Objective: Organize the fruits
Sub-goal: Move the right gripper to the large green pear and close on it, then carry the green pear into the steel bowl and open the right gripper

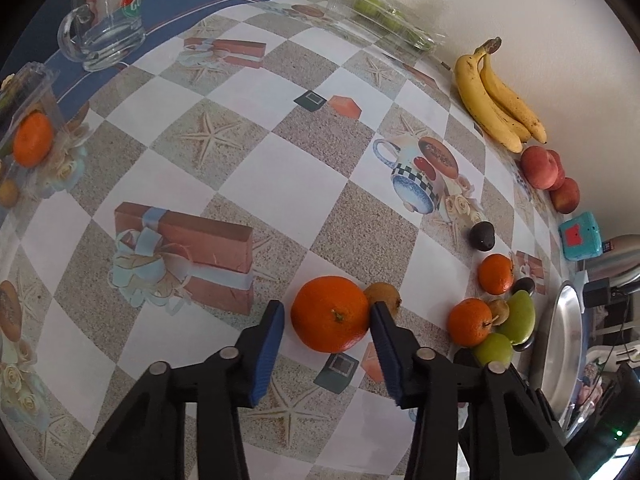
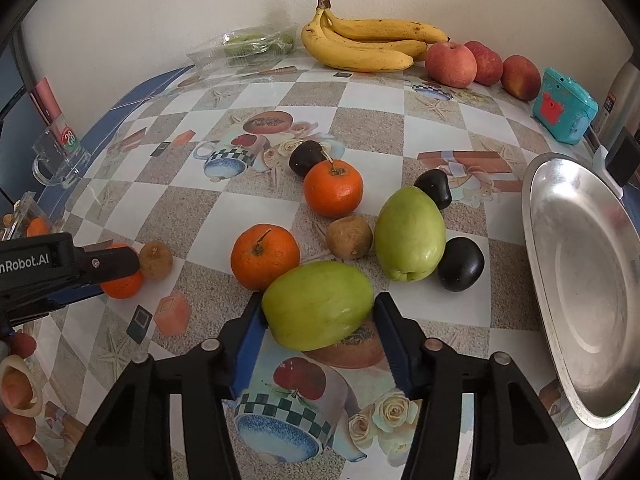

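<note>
Orange mandarin (image 1: pixel 330 313) sits on the patterned tabletop (image 1: pixel 248 176) between the left tool's (image 1: pixel 327 322) pads: one touches its side, the other stands apart. Nearby, the right tool (image 2: pixel 319 312) pinches a green mango (image 2: pixel 318 305) beside a steel tray (image 2: pixel 588 280).

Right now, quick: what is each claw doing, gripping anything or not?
Left claw: around the orange; right finger touches, left finger clear, so open.
Right claw: shut on the green fruit.
</note>
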A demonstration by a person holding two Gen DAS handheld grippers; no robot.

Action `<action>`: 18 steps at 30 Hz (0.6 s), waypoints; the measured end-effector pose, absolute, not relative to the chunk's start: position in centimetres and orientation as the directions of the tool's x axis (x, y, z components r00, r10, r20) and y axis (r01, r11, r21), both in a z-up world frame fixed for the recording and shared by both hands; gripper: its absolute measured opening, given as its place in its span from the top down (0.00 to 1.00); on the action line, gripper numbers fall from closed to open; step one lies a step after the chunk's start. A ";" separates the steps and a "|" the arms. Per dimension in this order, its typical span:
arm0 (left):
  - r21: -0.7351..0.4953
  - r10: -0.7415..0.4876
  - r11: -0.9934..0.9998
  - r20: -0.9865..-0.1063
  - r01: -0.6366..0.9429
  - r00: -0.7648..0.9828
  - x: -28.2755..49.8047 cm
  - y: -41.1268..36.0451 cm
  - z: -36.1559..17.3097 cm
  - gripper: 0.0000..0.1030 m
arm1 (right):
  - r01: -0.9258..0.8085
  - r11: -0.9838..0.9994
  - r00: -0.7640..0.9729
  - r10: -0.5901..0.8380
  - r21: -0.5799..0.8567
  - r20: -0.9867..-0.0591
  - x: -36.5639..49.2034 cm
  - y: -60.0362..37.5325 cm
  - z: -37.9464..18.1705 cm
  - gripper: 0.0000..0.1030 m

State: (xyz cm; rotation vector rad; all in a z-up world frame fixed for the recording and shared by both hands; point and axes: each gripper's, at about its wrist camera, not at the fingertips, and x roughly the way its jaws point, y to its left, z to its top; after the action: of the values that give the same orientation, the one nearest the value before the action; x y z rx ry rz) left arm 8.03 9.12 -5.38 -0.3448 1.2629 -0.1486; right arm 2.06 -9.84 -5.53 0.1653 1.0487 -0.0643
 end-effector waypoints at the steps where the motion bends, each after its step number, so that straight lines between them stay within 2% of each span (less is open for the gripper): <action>1: -0.334 -0.297 0.940 -0.906 -0.077 0.301 8.0 9.1 -5.3 0.58 | 0.131 0.986 0.498 0.027 0.106 -0.867 2.1 -9.8 -5.5 0.48; 18: -0.353 -0.297 0.928 -0.894 -0.120 0.336 7.4 10.5 -4.5 0.59 | 0.130 0.981 0.503 0.063 0.147 -0.862 1.2 -10.2 -5.2 0.49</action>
State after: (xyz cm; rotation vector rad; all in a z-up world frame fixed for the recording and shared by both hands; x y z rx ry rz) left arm 7.37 10.51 -4.52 -0.3903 1.2319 -0.1187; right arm 1.23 -10.18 -5.17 0.2029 1.0453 -0.0409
